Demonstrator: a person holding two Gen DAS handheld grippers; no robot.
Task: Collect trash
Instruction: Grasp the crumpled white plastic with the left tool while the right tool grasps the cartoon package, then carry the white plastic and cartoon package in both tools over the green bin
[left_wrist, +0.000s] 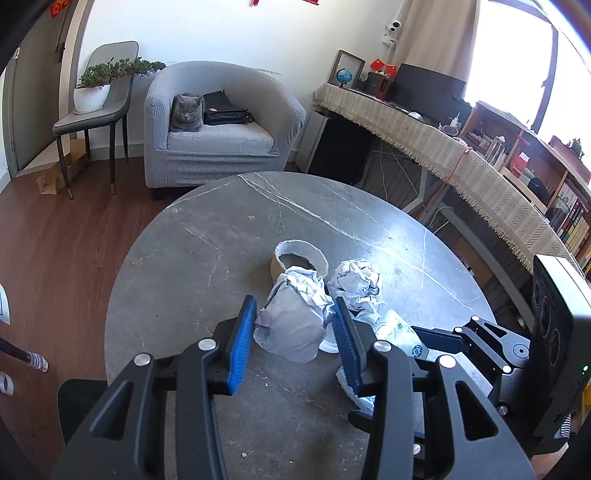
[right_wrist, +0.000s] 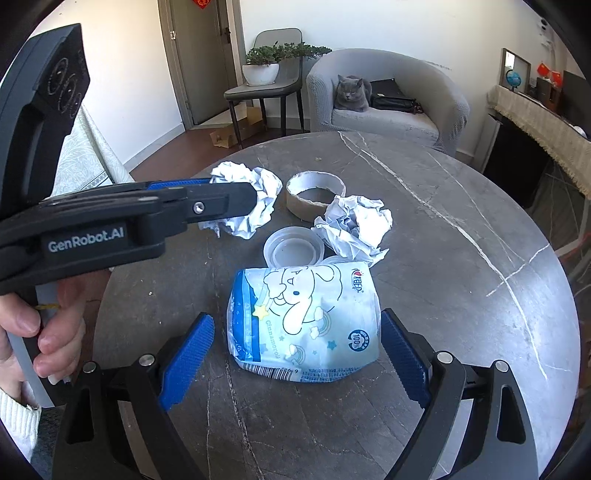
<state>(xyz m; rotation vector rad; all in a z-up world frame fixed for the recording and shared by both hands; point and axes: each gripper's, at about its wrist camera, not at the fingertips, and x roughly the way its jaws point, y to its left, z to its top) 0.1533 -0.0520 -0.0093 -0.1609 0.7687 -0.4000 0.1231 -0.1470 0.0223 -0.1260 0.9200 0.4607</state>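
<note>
On the round grey marble-patterned table (right_wrist: 461, 302) the trash lies in a loose cluster, and the step in hand is the first pick-up. At the left, the left gripper (left_wrist: 295, 325) sits around a crumpled white paper ball (left_wrist: 291, 321); its blue pads (left_wrist: 242, 343) flank the wad closely, though from the side view I cannot tell whether both pads already press on it, so the grip looks near rather than sure. Just beyond lies a short cardboard tape ring (right_wrist: 316, 195), and to its right a second crumpled white paper ball (right_wrist: 354, 229), with a clear plastic lid (right_wrist: 293, 251) touching its near edge. Nearest of all lies a pale blue printed wet-wipe packet (right_wrist: 304, 321), flat on the table. The right gripper (right_wrist: 297, 356) hovers over it, jaws spread wide either side and clear of the wrapper, holding nothing. Next, the left likely needs to finish squeezing the soft paper before lifting, while the right should drop and close across the slippery packet's width.
</note>
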